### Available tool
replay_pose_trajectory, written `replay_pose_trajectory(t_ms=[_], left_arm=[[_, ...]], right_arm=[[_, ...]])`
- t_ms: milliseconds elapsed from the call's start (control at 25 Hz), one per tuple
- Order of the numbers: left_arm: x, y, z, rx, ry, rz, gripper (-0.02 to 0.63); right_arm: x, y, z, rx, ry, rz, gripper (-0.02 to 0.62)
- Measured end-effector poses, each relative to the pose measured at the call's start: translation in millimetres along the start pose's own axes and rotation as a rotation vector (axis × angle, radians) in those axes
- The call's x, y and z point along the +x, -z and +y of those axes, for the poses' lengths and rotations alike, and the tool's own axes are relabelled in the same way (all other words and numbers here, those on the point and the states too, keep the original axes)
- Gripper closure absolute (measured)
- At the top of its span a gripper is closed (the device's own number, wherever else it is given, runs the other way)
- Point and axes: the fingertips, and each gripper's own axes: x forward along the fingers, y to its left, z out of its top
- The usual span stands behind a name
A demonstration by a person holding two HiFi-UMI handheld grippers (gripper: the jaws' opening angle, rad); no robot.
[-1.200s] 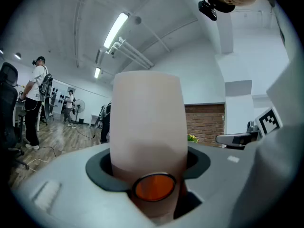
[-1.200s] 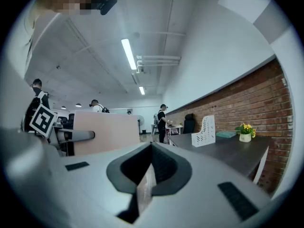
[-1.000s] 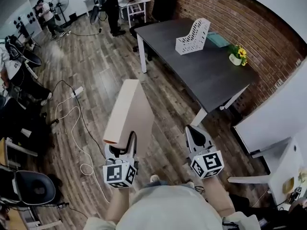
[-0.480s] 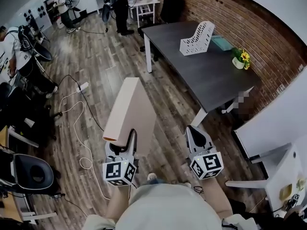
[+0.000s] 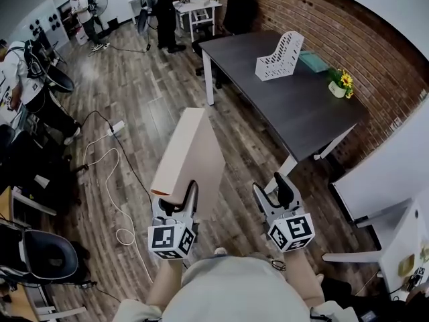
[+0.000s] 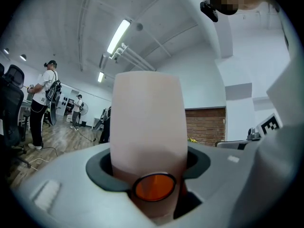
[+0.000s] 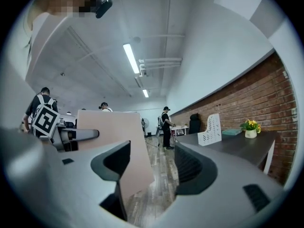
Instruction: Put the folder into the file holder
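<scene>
Biggest worry for me: the folder (image 5: pixel 190 156) is long and it's only pinched at its near end by the left gripper (image 5: pixel 175 205), so the whole length sticks out ahead like a lever. One bump or quick swing and I reckon it twists or slides in that grip. It's also nowhere near home yet. It's in the air over the wood floor, well apart from the table (image 5: pixel 288 113). The white file holder (image 5: pixel 280 47) sits up toward the far end of that table, near the edge along the brick wall.

That holder looks like light perforated plastic, so if the folder goes in crooked it could just shove the holder along or tip it. The flower pot (image 5: pixel 339 86) stands near that same edge, so a wide sweep could clip it. There's also a loose cable (image 5: pixel 110 180) on the floor off to the left, which could snag a foot if the walk drifts that way.

Fingers: the left gripper's are spread fairly wide but clamped on the folder, one on each face, as its own view shows. The right gripper (image 5: pixel 275 194) has just been opening. Its fingers stand well apart with nothing between them, and the folder is just off to its left, not touching.
</scene>
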Motion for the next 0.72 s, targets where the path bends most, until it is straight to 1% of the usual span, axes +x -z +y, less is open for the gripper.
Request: replay_pose_trajectory(t_ms=[80, 320, 560, 720], left_arm=[[4, -1, 7, 0.002, 0.008, 0.001, 0.333], [20, -5, 19, -0.003, 0.016, 0.006, 0.333], [46, -6, 25, -0.007, 0.025, -0.003, 0.333], [78, -5, 36, -0.011, 0.017, -0.015, 0.333]], right_arm=[[7, 1, 5, 0.003, -0.002, -0.003, 0.282], [24, 0, 10, 0.033, -0.021, -0.007, 0.206], [50, 1, -7, 0.032, -0.009, -0.004, 0.189], [80, 5, -27, 0.038, 0.005, -0.006, 0.187]])
